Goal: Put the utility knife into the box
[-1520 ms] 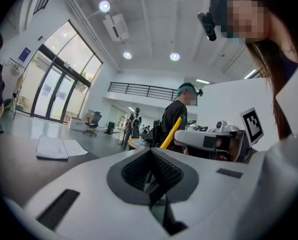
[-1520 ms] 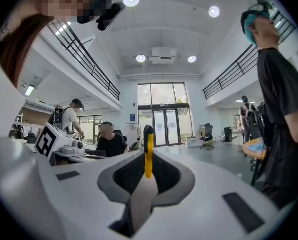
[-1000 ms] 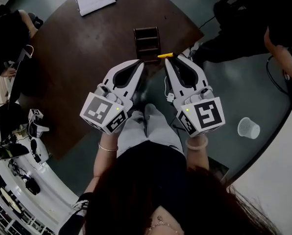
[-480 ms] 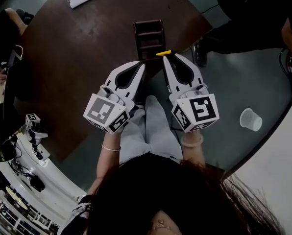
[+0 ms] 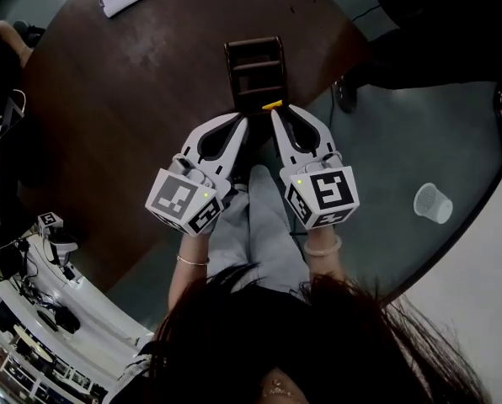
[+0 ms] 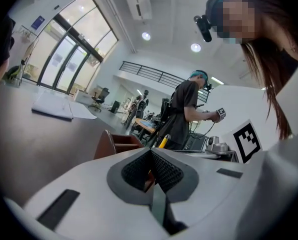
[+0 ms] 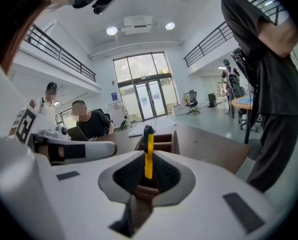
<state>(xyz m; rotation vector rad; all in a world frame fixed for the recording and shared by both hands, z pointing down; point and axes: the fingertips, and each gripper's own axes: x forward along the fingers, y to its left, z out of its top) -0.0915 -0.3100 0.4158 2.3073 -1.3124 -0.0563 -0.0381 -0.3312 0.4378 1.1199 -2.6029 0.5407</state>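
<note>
Jaws of the right gripper (image 5: 278, 116) clamp the knife (image 5: 272, 104) at frame centre, by the box (image 5: 232, 72); left gripper (image 5: 239, 124) is closed, empty. Insertion not yet done.

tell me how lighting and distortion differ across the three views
Head view: dim and underexposed, with the dark table edge bowed by the fisheye lens. Left gripper view: the windows are blown out and the corners are vignetted black. Right gripper view: the ceiling lights glare, yet the yellow utility knife held in the right tool reads sharp.
</note>
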